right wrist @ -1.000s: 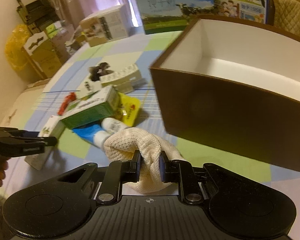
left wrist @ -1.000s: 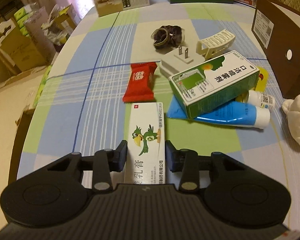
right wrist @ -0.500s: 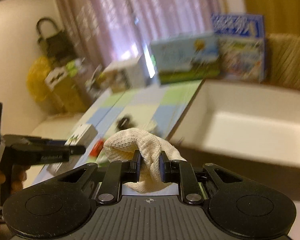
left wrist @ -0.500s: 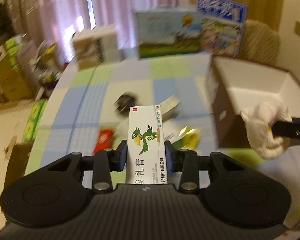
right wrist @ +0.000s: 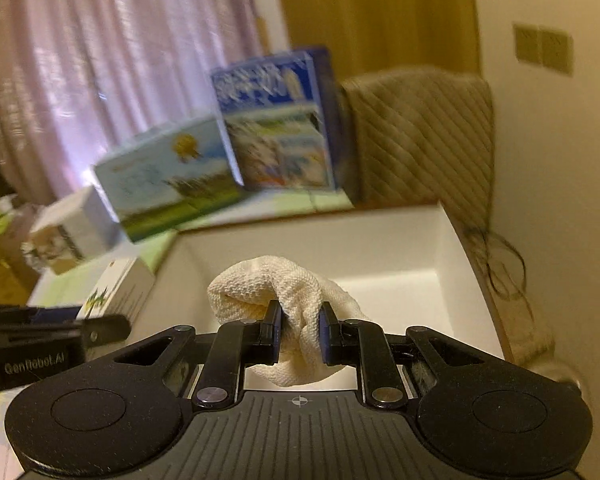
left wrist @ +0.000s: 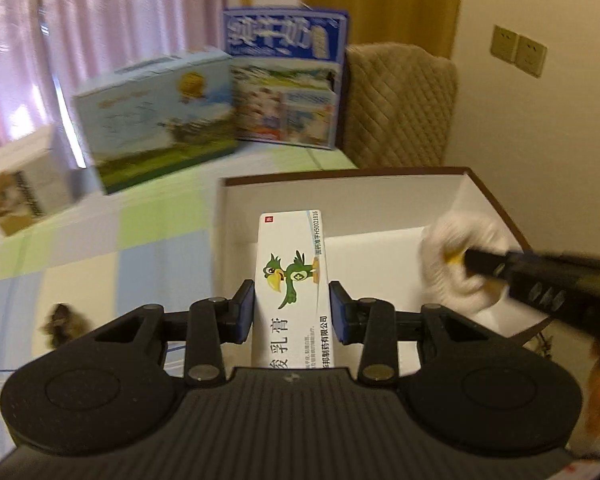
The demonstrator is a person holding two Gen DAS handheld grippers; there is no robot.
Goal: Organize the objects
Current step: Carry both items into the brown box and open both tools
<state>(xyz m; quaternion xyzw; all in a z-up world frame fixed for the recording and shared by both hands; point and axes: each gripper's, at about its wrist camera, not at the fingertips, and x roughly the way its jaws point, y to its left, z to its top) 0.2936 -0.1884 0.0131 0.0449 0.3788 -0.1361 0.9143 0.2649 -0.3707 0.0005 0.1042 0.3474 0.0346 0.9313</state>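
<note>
My left gripper (left wrist: 291, 306) is shut on a white ointment box (left wrist: 292, 276) printed with a green parrot, held above the near left part of the brown storage box (left wrist: 340, 188) with its white inside. My right gripper (right wrist: 299, 330) is shut on a cream knitted cloth (right wrist: 292, 292) and hangs over the same storage box (right wrist: 380, 240). In the left wrist view the cloth (left wrist: 456, 256) and the right gripper (left wrist: 466, 258) show blurred at the right. The right wrist view shows the ointment box (right wrist: 116, 292) and the left gripper (right wrist: 104, 330) at the left.
Two printed cartons (left wrist: 156, 120) (left wrist: 288, 88) and a smaller white carton (left wrist: 20, 188) stand at the back of the checked tablecloth (left wrist: 80, 240). A dark scrunchie (left wrist: 64, 324) lies at the left. A quilted chair (left wrist: 400, 104) stands behind the storage box, against the wall.
Both grippers have lifted off the table and swung right over the storage box, each still carrying its object. The pile of items has dropped out of view.
</note>
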